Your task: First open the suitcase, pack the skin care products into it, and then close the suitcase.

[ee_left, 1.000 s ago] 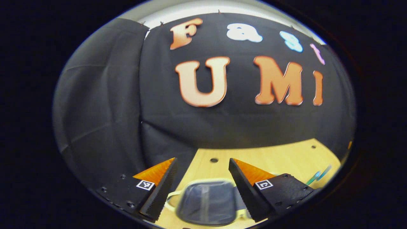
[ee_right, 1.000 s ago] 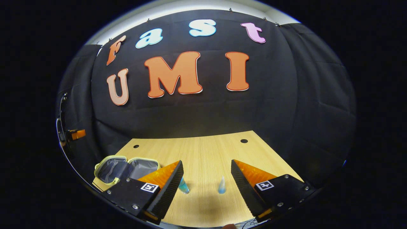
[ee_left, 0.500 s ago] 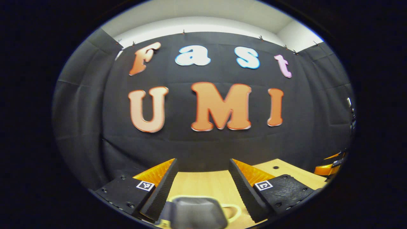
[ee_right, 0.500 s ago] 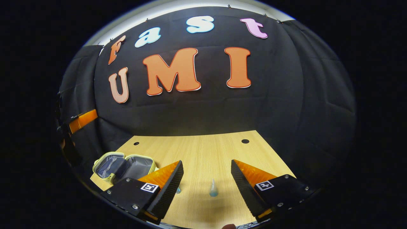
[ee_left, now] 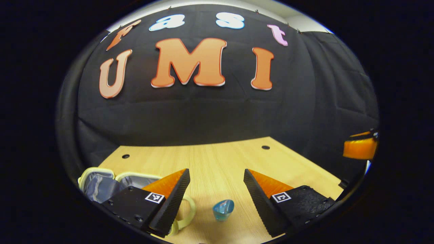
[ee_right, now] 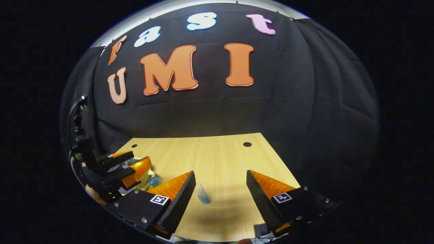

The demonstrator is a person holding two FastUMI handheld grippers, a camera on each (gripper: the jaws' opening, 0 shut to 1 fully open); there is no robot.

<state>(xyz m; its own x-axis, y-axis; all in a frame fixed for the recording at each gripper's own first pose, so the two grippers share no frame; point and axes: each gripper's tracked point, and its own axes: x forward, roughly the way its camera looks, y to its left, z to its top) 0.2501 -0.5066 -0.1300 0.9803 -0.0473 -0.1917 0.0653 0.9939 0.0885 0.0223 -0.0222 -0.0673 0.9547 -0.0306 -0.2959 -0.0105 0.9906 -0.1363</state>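
left gripper: jaws spread, empty, hovering low over the wooden table with the blue bottle lying between the fingers' line, near edge (looks lined up for a pick).
right gripper: jaws spread, empty, a second pale blue bottle on the table just ahead, slightly left of centre.
suitcase: small, pale yellow rim, grey lining, lying open flat at the table's left, partly hidden behind the left finger.
handle: yellow loop sticking out toward the bottle.
step: case already open, packing not started; both bottles on the table, outside the case.
risk: round bottle may roll when pinched.
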